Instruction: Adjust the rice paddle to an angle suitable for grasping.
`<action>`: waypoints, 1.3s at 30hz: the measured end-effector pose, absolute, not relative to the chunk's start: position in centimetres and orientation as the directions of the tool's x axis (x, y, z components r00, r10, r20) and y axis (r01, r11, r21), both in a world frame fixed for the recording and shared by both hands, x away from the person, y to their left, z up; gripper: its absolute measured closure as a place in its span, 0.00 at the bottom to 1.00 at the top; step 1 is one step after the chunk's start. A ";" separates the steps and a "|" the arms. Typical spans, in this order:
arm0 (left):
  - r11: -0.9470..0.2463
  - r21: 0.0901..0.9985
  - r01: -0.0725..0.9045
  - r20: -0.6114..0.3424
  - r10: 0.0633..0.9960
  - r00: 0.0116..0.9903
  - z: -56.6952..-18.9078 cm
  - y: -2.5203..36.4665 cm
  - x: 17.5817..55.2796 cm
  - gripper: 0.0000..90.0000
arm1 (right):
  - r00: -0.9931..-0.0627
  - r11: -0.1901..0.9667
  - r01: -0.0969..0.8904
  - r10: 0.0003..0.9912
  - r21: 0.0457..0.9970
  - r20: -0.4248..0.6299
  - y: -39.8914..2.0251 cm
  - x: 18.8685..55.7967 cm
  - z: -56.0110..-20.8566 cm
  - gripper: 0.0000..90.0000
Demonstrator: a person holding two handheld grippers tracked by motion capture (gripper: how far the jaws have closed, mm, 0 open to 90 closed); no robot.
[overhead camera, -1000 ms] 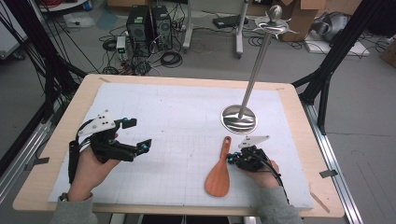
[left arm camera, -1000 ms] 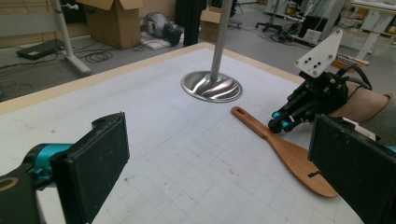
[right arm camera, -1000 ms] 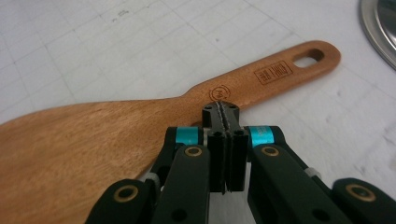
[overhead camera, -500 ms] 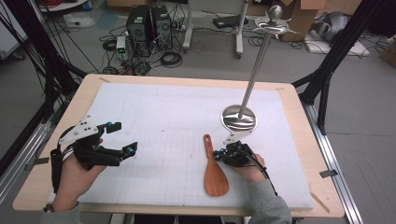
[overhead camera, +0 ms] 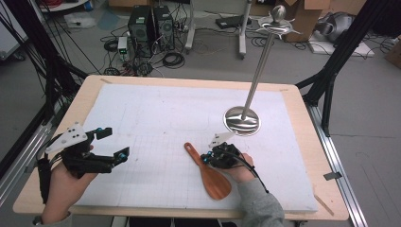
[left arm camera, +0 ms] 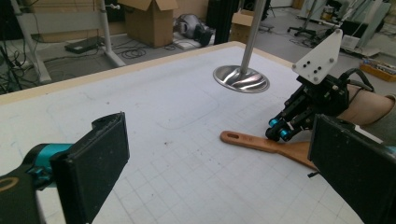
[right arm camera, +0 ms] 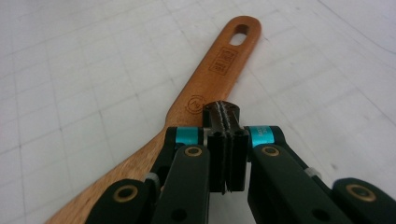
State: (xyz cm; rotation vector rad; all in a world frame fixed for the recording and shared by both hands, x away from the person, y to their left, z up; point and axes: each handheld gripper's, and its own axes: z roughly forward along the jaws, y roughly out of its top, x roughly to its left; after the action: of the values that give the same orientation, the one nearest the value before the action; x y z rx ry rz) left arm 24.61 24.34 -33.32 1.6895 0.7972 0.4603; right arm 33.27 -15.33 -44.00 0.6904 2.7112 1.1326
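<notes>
Bright, even room light from above, soft short shadows on the white table [overhead camera: 156, 118], shiny glare on the silver stand base [overhead camera: 242, 121], left gripper view's near black jaws big and blurry, right gripper view soft close up, far floor a bit fuzzy

1. A wooden table [overhead camera: 302, 142] carries a white gridded mat [overhead camera: 156, 123].
2. On the mat lie a wooden rice paddle [overhead camera: 210, 174] and a steel stand's round base [overhead camera: 242, 120], well apart.
</notes>
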 end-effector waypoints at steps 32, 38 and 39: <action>-0.096 0.961 0.260 -0.106 0.740 0.664 -33.1 26.0 23.4 0.06 | -0.945 0.681 0.226 0.327 0.696 -0.014 -9.6 31.3 -42.7 0.78; -0.102 0.958 0.267 -0.110 0.729 0.676 -33.2 25.3 23.9 0.06 | -0.933 0.655 0.252 0.359 0.713 0.000 -10.1 30.9 -42.1 0.57; -0.105 0.958 0.267 -0.109 0.727 0.678 -33.3 25.2 24.0 0.06 | -0.929 0.648 0.262 0.369 0.715 0.006 -10.2 30.9 -42.0 0.50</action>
State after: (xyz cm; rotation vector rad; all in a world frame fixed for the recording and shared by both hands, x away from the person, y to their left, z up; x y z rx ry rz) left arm 24.02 25.22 -33.26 1.6779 0.8144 0.4718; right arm 30.86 -10.21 -42.00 0.5241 2.7227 1.1478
